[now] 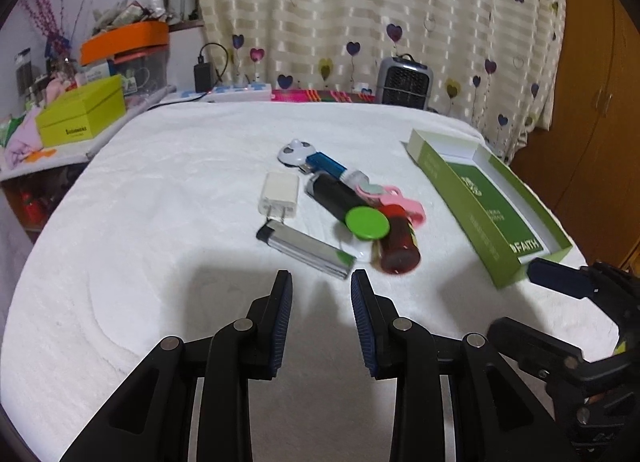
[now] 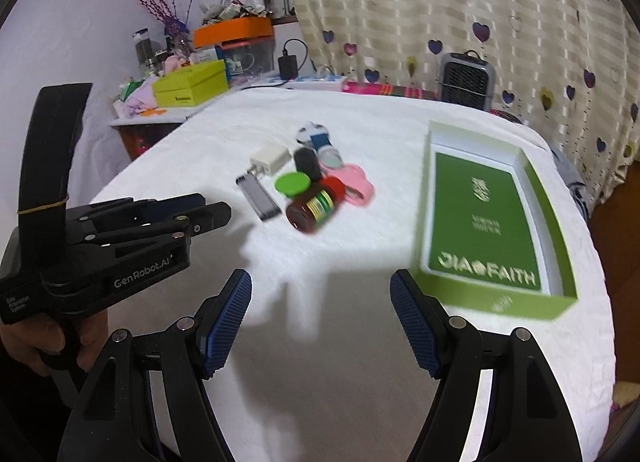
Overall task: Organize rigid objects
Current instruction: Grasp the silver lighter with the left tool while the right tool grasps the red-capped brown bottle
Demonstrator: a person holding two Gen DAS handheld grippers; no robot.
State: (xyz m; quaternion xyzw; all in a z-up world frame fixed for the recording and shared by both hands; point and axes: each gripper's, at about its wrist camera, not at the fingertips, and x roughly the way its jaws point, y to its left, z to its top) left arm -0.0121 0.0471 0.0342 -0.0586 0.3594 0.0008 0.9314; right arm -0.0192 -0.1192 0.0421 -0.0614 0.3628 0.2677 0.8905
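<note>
Both tongs hang over the white fleece-covered tabletop (image 1: 160, 190), short of the cluster at frame centre. The left tongs (image 1: 321, 276) stand partly spread and empty; the right tongs (image 2: 321, 278) stand spread wide and empty.

Left to right in the left wrist view:

- White plastic wall charger (image 1: 280, 196): light, stiff, smooth. Grip across its flat faces, clear of the prongs.
- Silver metal lighter-shaped bar with a black cap (image 1: 306, 248): slick. Grip across the narrow width at mid-length.
- Black cylindrical tube (image 1: 336, 194): likely to roll. Grip across its diameter.
- Round green plastic lid (image 1: 367, 224), resting on the tube and jar: thin. Pinch its edge.
- Dark red jar with a red cap (image 1: 396, 250), lying on its side: probably the heaviest item, possibly fragile, and liable to roll.

The open green cardboard box with a white lining (image 1: 436, 178) lies at right, well apart from the cluster and empty but for its printed liner; it is the probable destination.
</note>
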